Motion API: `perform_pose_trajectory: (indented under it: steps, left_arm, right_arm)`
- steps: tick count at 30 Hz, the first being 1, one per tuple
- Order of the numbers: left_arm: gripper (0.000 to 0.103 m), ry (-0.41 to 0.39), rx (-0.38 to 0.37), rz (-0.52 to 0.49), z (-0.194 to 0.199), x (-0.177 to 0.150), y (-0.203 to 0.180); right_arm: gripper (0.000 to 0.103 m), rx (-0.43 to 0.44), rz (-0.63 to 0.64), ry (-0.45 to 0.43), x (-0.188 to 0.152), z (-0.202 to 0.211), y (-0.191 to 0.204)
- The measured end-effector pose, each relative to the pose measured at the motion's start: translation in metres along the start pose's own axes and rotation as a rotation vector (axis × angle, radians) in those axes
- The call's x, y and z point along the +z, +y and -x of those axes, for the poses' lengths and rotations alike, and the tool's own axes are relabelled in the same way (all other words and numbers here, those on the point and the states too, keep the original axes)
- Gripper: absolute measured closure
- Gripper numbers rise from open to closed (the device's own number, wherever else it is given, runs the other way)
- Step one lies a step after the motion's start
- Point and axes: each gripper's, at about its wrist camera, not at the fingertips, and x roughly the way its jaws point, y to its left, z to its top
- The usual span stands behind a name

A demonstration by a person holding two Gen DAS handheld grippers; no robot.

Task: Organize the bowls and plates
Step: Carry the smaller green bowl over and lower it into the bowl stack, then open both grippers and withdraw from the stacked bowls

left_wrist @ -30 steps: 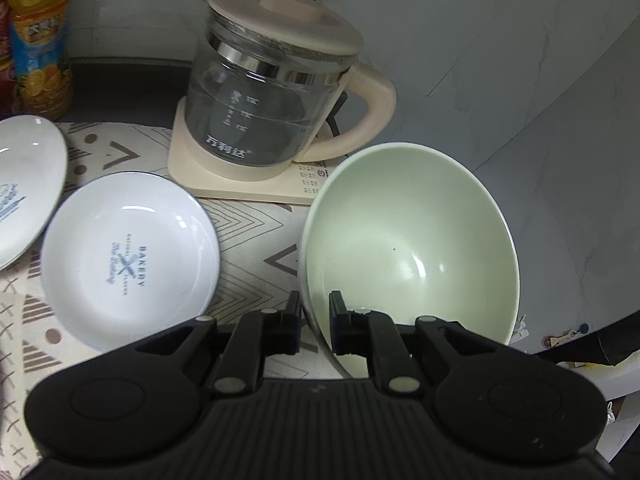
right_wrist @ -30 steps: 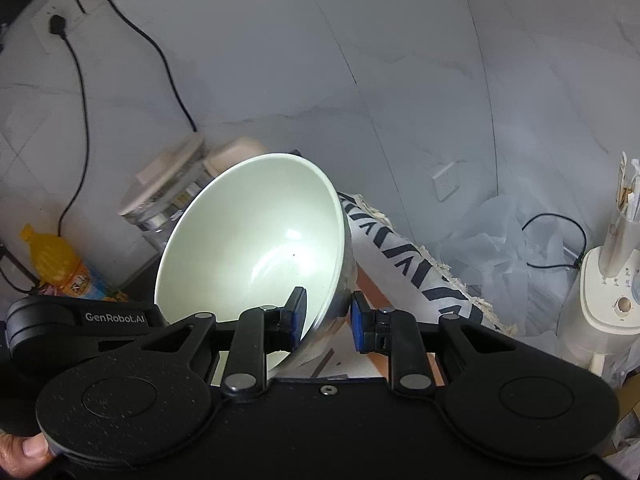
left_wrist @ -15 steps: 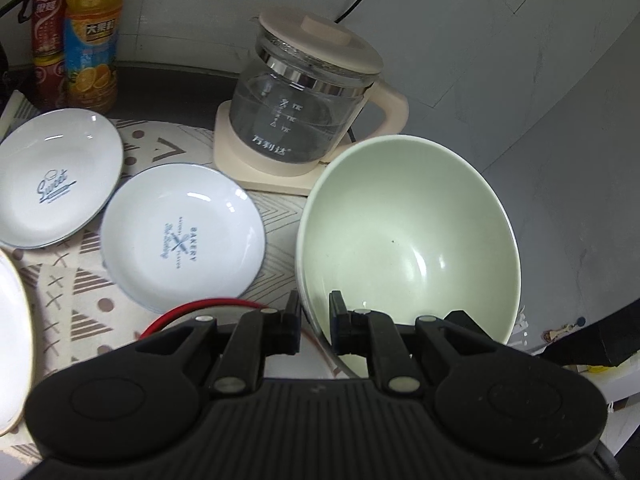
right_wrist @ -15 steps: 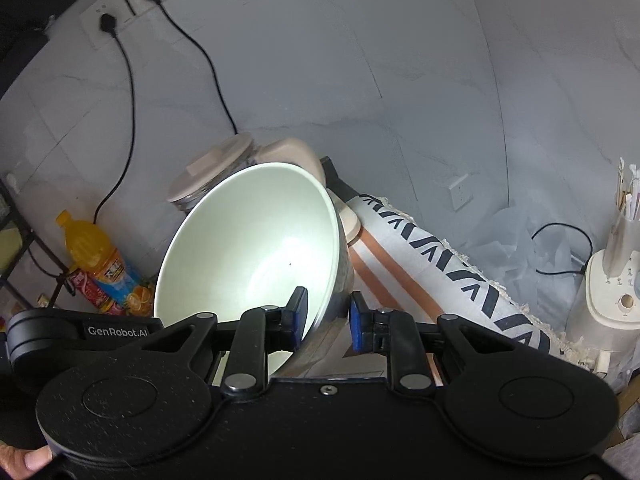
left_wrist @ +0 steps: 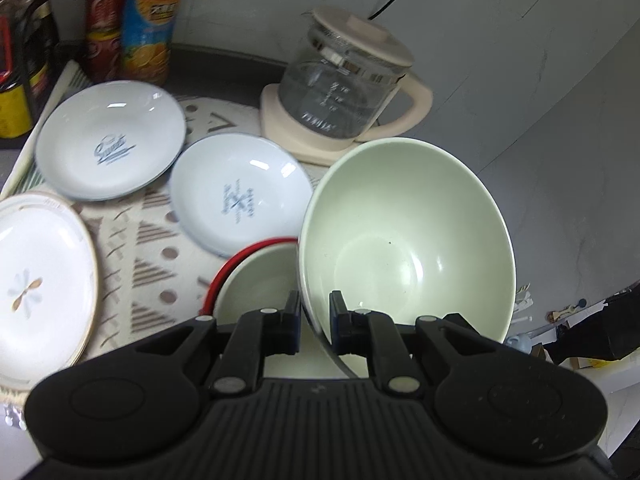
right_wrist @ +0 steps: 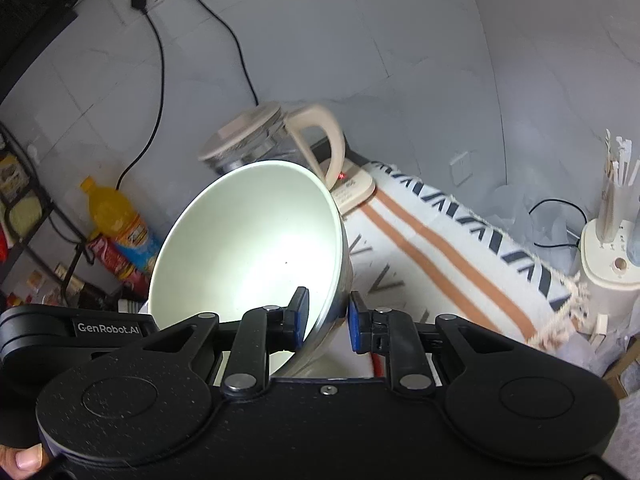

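A pale green bowl (left_wrist: 408, 240) hangs tilted above the patterned mat, held at its near rim. My left gripper (left_wrist: 315, 320) is shut on that rim, one pad inside and one outside. In the right wrist view the same green bowl (right_wrist: 248, 248) is pinched at its rim by my right gripper (right_wrist: 328, 316), also shut on it. Just below the held bowl sits a red-rimmed bowl (left_wrist: 260, 276), partly hidden by it. On the mat lie a white "Sweet" plate (left_wrist: 110, 148), a white "Bakery" plate (left_wrist: 240, 196) and a gold-rimmed plate (left_wrist: 36, 280).
A glass kettle (left_wrist: 344, 92) on a cream base stands behind the plates, by the wall. Drink bottles (left_wrist: 150, 20) line the back left. A striped cloth (right_wrist: 440, 248) and a white appliance (right_wrist: 608, 264) lie to the right. The left tool's black housing (right_wrist: 72, 328) is beside the bowl.
Both grippers have carried the green bowl back from the kettle and the wall. The red-rimmed bowl and the gold-rimmed plate have come into view below; both grips are unchanged.
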Motion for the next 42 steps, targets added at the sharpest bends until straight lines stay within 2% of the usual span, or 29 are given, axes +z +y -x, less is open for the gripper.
perform_pose_trajectory:
  steps: [8, 17, 26, 29, 33, 42]
  left_arm:
    - [0.091, 0.028, 0.021, 0.047, 0.009, -0.022, 0.025]
    - [0.091, 0.067, 0.036, 0.072, 0.001, -0.034, 0.037]
    - [0.091, 0.101, 0.045, 0.061, -0.017, -0.029, 0.035]
    - [0.090, 0.132, 0.047, 0.047, -0.026, -0.025, 0.035]
    - [0.089, 0.135, 0.050, 0.024, -0.032, -0.021, 0.034]
    - [0.088, 0.152, 0.051, 0.032, -0.029, -0.014, 0.037]
  right_arm:
    - [0.083, 0.002, 0.021, 0.044, -0.022, 0.008, 0.010]
    - [0.083, -0.014, 0.020, 0.095, -0.042, 0.003, 0.010]
    - [0.082, -0.035, -0.008, 0.121, -0.043, -0.009, 0.002]
    - [0.082, -0.041, -0.053, 0.132, -0.043, -0.015, -0.004]
    - [0.082, -0.042, -0.081, 0.133, -0.043, -0.023, -0.008]
    - [0.082, -0.071, -0.063, 0.133, -0.037, -0.034, -0.006]
